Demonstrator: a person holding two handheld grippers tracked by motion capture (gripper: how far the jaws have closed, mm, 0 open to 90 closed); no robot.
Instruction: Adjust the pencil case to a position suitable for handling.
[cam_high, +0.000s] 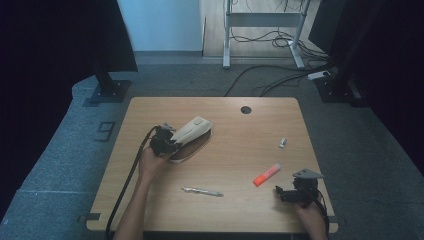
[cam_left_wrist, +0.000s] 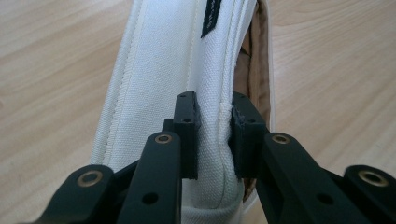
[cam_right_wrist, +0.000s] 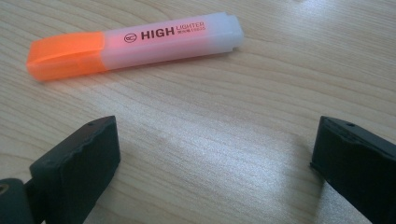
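Nearest us, at five o'clock on the worktop (cam_high: 235, 210), our right tongs (cam_high: 278, 192) rest with jaws spread wide and nothing between them, aimed at the orange highlighter (cam_high: 266, 175) just ahead, probably waiting their turn. At six o'clock a pen (cam_high: 202, 191) lies flat, untouched. Farther out, at ten o'clock, our left tongs (cam_left_wrist: 214, 140) are clamped tight on the seam of the white pouch (cam_left_wrist: 177, 70). The pinch sits on the edge of its upper flap, and we judge this lifts the flap so the tan inside (cam_left_wrist: 254, 70) gapes for loading. The pouch lies left of centre. At two o'clock sits a small white eraser (cam_high: 282, 143).
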